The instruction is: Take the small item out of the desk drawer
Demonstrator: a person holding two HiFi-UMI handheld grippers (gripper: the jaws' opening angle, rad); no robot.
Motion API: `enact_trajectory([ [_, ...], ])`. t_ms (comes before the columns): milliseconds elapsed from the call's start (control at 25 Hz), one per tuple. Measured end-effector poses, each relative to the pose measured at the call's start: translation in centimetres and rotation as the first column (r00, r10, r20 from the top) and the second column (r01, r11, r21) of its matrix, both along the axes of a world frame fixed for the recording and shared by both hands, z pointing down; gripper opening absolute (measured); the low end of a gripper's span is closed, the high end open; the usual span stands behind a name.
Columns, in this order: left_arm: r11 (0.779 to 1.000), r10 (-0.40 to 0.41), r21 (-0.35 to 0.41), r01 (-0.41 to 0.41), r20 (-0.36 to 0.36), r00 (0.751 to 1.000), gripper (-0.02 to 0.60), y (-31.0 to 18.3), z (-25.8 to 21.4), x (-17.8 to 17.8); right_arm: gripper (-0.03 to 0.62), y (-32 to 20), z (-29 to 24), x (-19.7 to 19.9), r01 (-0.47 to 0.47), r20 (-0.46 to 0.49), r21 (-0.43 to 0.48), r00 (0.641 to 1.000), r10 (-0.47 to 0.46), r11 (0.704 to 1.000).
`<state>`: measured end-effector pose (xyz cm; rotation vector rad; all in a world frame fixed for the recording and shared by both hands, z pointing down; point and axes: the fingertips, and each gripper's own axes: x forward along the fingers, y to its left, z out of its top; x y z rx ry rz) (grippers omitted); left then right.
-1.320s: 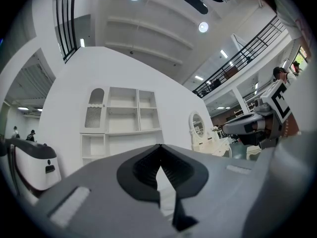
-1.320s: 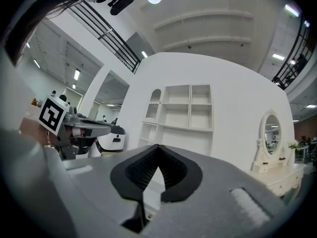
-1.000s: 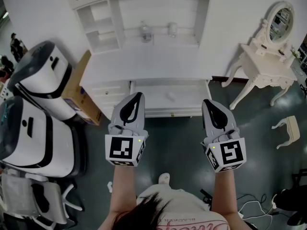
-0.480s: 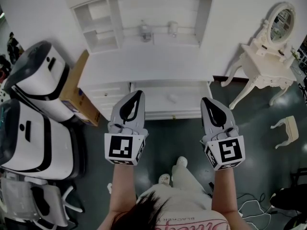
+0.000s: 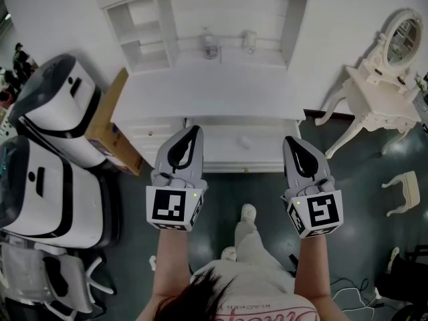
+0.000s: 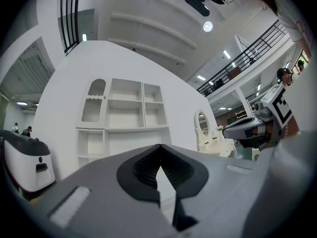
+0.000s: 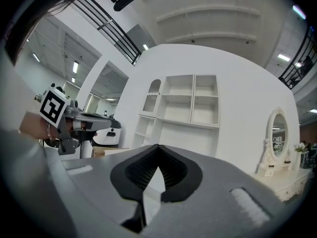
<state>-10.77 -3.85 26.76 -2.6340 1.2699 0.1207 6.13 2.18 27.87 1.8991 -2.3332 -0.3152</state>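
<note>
A white desk with a shelf unit on top stands ahead of me. Its wide middle drawer has a small round knob and looks closed, so the small item inside is hidden. My left gripper is held level in front of the drawer's left end, shut with nothing in it. Off the drawer's right end, my right gripper is likewise shut and holds nothing. In the left gripper view the left gripper points at the shelf unit; the right gripper does the same in its own view.
Two white and black machines and a cardboard box stand left of the desk. A white dressing table with a mirror and a stool are at the right. Two small bottles sit at the desk's back.
The person has stepped toward the desk, one foot coming forward. Both grippers have moved along with the body, still shut and side by side.
</note>
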Motion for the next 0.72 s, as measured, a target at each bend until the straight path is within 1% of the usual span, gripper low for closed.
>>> enact_trajectory([
  [120,1.0,-0.006,-0.003,0.006,0.003,1.0,0.017,-1.3,0.1,0.7,0.002,-1.3,0.0,1.0,0.002,0.011,0.003,1.0,-0.002,1.0],
  [360,0.999,-0.025,-0.026,0.025,0.008,1.0,0.018,-5.0,0.9,2.6,0.002,-5.2,1.0,2.9,0.022,0.009,-0.022,1.0,-0.021,1.0],
  [600,0.998,-0.045,-0.036,0.045,0.009,0.999,0.017,-9.4,1.1,5.1,0.002,-9.8,1.2,5.8,0.035,0.018,-0.032,0.999,-0.035,0.999],
  [720,0.997,-0.055,-0.046,0.056,0.022,0.998,0.017,-11.5,1.3,6.5,0.002,-12.2,1.4,7.4,0.042,0.028,-0.042,0.999,-0.04,0.998],
])
